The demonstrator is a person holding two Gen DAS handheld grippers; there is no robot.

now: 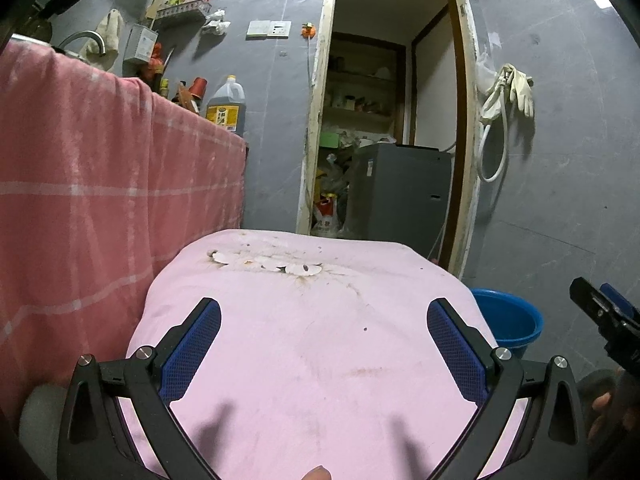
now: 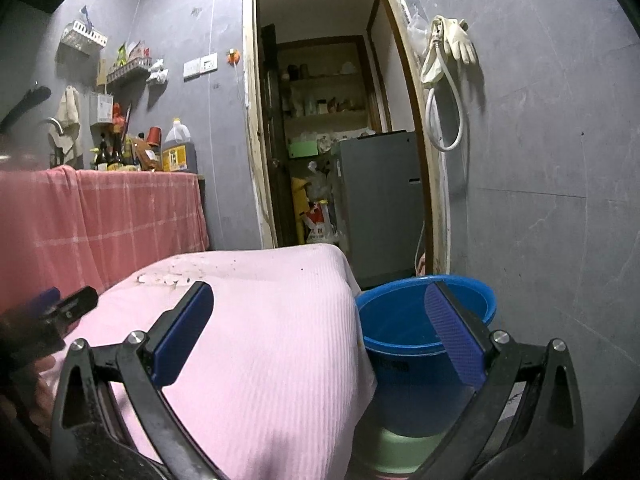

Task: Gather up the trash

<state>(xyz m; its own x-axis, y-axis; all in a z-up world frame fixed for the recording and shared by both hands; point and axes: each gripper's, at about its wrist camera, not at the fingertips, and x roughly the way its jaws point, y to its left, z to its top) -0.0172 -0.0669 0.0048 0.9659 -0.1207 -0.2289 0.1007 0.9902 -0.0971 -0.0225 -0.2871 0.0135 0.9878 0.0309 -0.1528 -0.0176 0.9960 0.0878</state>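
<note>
A row of pale peel scraps (image 1: 266, 263) with dark crumbs lies across the far part of a pink cloth-covered surface (image 1: 312, 360). My left gripper (image 1: 324, 312) hovers open over the cloth's near half, nothing between its blue pads. In the right wrist view the same scraps (image 2: 164, 279) show at the cloth's far left. My right gripper (image 2: 320, 304) is open, one finger over the pink cloth (image 2: 260, 360), the other in front of a blue bucket (image 2: 400, 320). The bucket (image 1: 508, 320) stands just right of the covered surface.
A counter draped in a red checked cloth (image 1: 100, 184) rises on the left, with bottles and an oil jug (image 1: 226, 106) on top. An open doorway (image 1: 388, 120) ahead leads to a grey appliance (image 2: 380, 200) and bags. Gloves and a hose (image 2: 444, 60) hang on the right wall.
</note>
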